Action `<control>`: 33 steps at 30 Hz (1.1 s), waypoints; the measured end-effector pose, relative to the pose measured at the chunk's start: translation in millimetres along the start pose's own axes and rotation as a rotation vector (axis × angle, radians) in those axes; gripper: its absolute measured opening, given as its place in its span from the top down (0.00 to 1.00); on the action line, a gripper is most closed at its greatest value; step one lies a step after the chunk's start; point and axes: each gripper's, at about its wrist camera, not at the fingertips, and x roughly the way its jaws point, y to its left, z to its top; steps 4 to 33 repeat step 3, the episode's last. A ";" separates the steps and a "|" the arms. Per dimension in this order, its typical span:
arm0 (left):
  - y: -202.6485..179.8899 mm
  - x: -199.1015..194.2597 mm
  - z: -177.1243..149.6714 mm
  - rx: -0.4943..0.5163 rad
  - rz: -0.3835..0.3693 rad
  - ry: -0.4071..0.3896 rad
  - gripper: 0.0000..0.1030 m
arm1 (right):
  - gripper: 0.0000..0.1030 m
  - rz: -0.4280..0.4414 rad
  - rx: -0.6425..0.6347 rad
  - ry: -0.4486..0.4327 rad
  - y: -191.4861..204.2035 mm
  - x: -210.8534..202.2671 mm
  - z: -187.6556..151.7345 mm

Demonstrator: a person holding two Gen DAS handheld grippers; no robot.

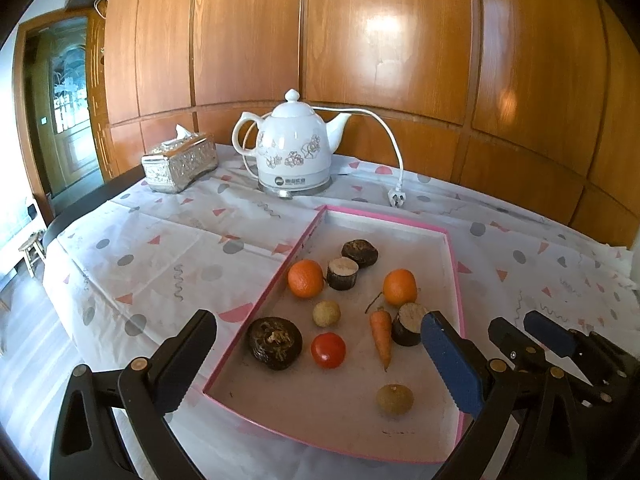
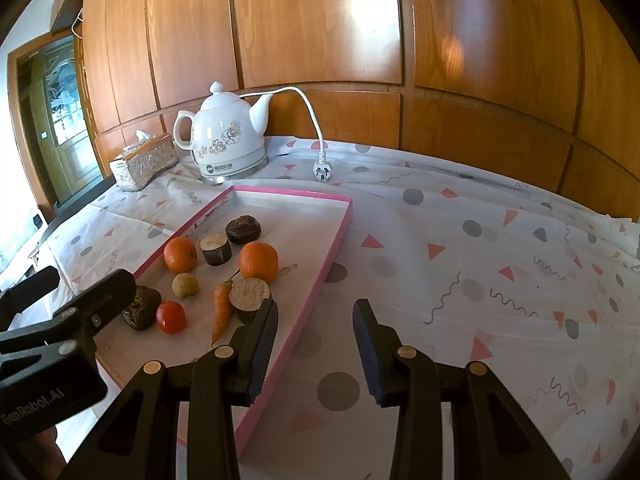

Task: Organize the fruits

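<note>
Hovering over the tray [image 1: 454, 264], both grippers hold nothing. Left gripper [image 1: 320, 354] is spread wide across the tray's near end, w/ the tomato [image 1: 328, 350], carrot [image 1: 381, 334] and a dark root [image 1: 274, 343] seen between its fingers, none touched. Right gripper [image 2: 316, 344] stands partly open, straddling the tray's right rim: one finger inside, the other over the cloth [image 2: 480, 260] outside. Nothing between its pads.

All produce lies in the tray. Two oranges: one [image 1: 305, 278] against the left rim, one [image 1: 399, 287] nearer the right rim. Between them, a cut root piece [image 1: 342, 273], touching a dark lump [image 1: 360, 253] just behind it, toward the tray's far end. A pale round fruit [image 1: 326, 313] sits mid-tray; the tomato just in front of it. The carrot lies tip toward the near end, beside a second cut piece [image 1: 409, 324] by the right rim. A brownish round fruit [image 1: 394, 399] is nearest the near rim.

Beyond the tray's far end: kettle [image 1: 294, 148], its plug [image 1: 397, 199] lying loose on the cloth, and a tissue box [image 1: 180, 162] to the far left.
</note>
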 end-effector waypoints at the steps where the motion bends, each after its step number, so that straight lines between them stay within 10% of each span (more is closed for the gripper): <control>1: 0.0 -0.1 0.4 -0.001 -0.003 0.001 0.01 | 0.62 0.000 0.002 0.001 -0.9 0.0 -0.1; 33: 0.1 1.5 1.2 -0.005 -0.017 0.014 0.00 | 0.62 0.000 0.009 0.001 -4.6 -0.3 -0.2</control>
